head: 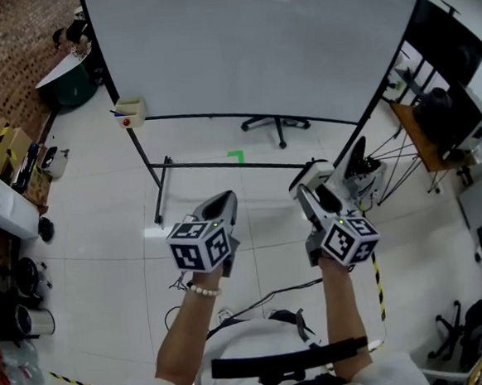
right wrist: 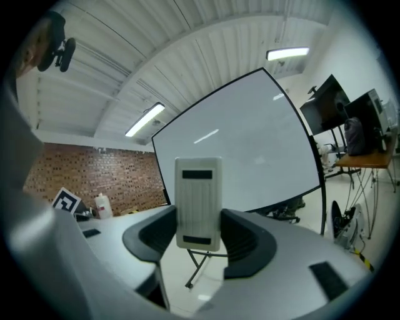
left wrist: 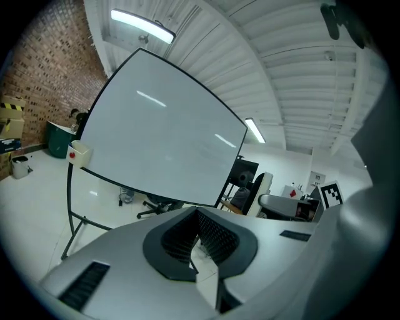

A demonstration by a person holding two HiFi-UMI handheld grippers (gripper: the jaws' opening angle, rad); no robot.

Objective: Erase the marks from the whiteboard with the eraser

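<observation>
Tongs, left (left wrist: pixel 196 211): tips drawn together with nothing between them, only floor showing through the gap lower down. I hold them idle at waist height, since this job wants one tool only.

Tongs, right (right wrist: pixel 199 232): clamped on the eraser (right wrist: pixel 199 203), which stands upright between the dark pads, its ribbed white back facing me. I judge the wiping face is turned away toward the board, so it can go flat against it. From the head view the eraser (head: pixel 311 174) sits out ahead of my right hand, well clear of the board and touching nothing else.

Floor (head: pixel 220 143): pale tile, a green corner mark (head: pixel 236 156) just under the board's lower edge, cable trailing by my feet.

Stand (head: pixel 145 162): black legs carrying the board; a small cream box (head: pixel 130 111) hangs on the left upright, something red on its front. Likely the store for pens, kept beside the work.

Whiteboard (head: pixel 254 45): large, black-framed, upright ahead of me. I find no marks on it in any view, only lamp reflections. My reading is that the wiping is finished, or that whatever remains is too faint to see.

Beyond: chair base (head: pixel 277 125) behind the board, brick wall (right wrist: pixel 94 175), dark screen (head: pixel 449 42) at far right.
</observation>
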